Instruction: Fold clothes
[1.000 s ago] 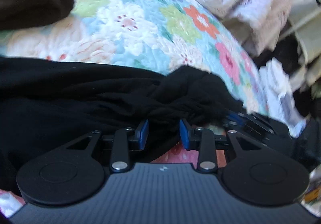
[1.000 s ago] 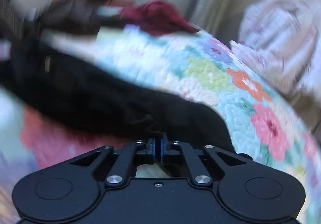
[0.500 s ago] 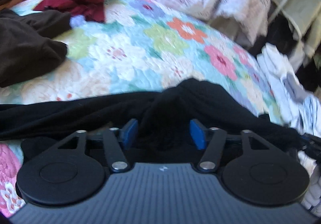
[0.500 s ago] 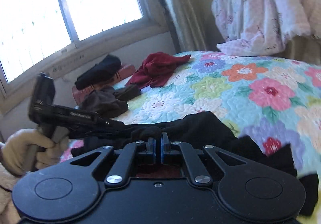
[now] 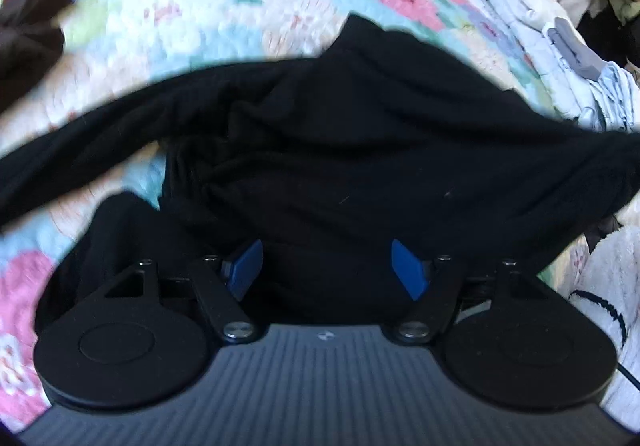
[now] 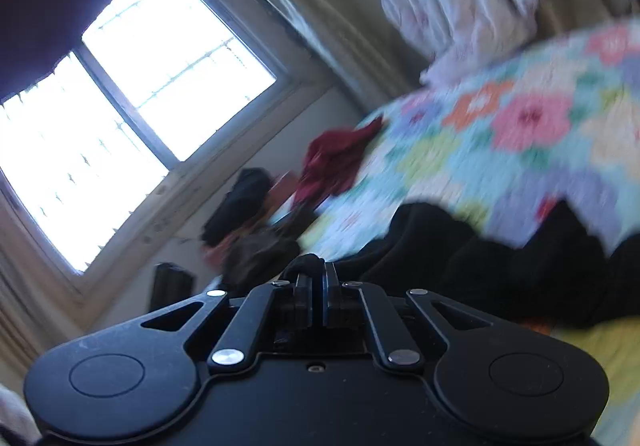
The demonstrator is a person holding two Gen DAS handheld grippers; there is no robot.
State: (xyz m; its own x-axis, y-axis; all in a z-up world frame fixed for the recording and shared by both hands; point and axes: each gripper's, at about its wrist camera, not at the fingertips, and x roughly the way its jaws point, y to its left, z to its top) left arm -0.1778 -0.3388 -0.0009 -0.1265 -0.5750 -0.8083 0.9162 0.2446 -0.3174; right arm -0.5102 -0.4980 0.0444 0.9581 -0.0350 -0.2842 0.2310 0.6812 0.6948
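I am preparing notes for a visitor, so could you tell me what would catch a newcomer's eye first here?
A rumpled black garment sprawls across the bright floral quilt, right before the open left claw. In the right wrist view a big bright window glares at upper left, with a dark red garment on the bed's far end.

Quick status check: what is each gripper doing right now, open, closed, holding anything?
Left gripper: open, jaws just widened, black garment lying between the pads.
Right gripper: shut on the black garment.
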